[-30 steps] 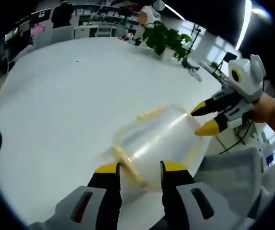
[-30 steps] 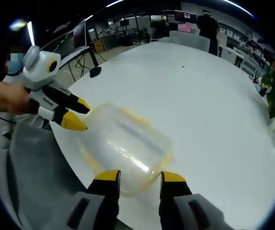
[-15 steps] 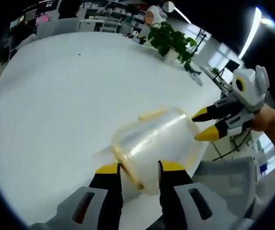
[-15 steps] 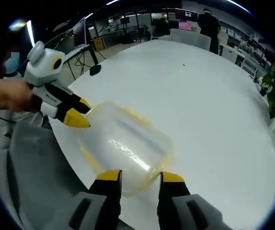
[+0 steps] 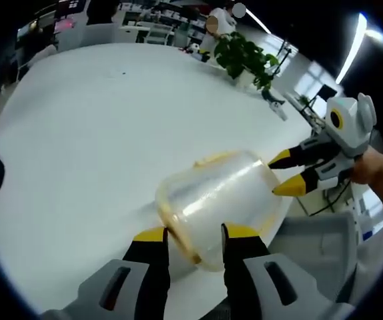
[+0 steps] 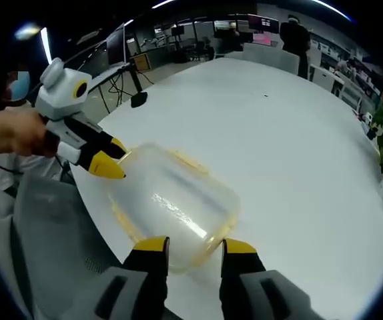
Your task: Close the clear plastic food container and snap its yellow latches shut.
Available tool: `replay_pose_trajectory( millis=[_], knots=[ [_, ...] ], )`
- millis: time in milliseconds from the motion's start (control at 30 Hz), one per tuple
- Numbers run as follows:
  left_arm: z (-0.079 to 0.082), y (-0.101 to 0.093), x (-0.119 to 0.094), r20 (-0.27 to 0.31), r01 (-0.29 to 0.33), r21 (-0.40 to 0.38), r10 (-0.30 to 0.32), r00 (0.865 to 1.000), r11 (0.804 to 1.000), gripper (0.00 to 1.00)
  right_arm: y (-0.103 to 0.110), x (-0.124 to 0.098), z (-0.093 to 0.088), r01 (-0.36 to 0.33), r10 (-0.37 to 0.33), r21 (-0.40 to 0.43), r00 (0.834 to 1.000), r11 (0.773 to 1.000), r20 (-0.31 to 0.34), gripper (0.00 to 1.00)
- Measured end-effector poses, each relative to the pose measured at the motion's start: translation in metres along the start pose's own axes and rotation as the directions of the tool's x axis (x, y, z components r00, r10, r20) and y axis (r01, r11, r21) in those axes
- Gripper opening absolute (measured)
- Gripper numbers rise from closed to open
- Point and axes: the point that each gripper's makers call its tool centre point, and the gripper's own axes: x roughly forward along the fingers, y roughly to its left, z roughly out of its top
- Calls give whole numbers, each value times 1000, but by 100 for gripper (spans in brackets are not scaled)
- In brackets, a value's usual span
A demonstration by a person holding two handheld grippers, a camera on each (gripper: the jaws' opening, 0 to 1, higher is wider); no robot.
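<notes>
**Q:** Where's the box, what changed?

**Me:** Clear container point(image 5: 215, 203) sits at the near edge of the white table point(image 5: 91, 127), lid on, right ahead of my left claw point(image 5: 193, 235). Its short end lies between my left jaw tips. From my right claw point(image 6: 189, 244) the opposite end point(image 6: 171, 207) is just past the tips, also between them. Compared with a second ago the far long-side yellow latch point(image 5: 213, 159) looks flatter against the lid; before it stuck out as a loose strip. My read: that one is folded in or close to it. Can't confirm a snap.

**Q:** Claw state?

**Me:** Both spread apart, nothing clamped. Left jaws straddle the near yellow latch point(image 5: 178, 233) at the end wall; whether they touch it I can't tell. In the left gripper view my right claw's tips rest at the far end of the lid, jaws parted, looks like contact or just shy.

**Q:** Anything inside?

**Me:** Looks empty, but the plastic is frosted with glare, so not certain.

**Q:** Left to do?

**Me:** End latches, probably. Box overhangs near the table edge, grey chair point(image 6: 51, 233) below. Pushing down off-centre could tip it.

**Q:** Around it?

**Me:** Potted plant point(image 5: 245, 57) far beyond, well apart.
</notes>
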Motion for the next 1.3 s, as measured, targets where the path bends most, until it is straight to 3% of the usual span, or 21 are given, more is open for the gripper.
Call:
replay_pose_trajectory(
  millis=[267,467,700,1000,1167,1300],
  knots=[
    [-4,28,-20,48,-40,-23,42,998,999,27,20,19,22,-9,9,-21,1000,1000,-15,27],
    [-4,46,-31,52,-51,-24,52,997,998,27,30,30,36,-8,8,-25,1000,1000,-15,27],
    [12,74,-34,87,-68,-47,71,994,997,26,26,48,65,-9,9,-23,1000,1000,-2,27],
    [49,111,-28,121,-88,-76,97,988,993,26,8,70,105,-5,6,-24,1000,1000,28,27],
    [63,124,-24,128,-101,-96,112,985,990,26,-3,77,120,-9,9,-23,1000,1000,28,27],
    [63,124,-23,139,-98,-113,114,984,989,26,-4,77,119,-19,20,-17,1000,1000,24,28]
  ],
)
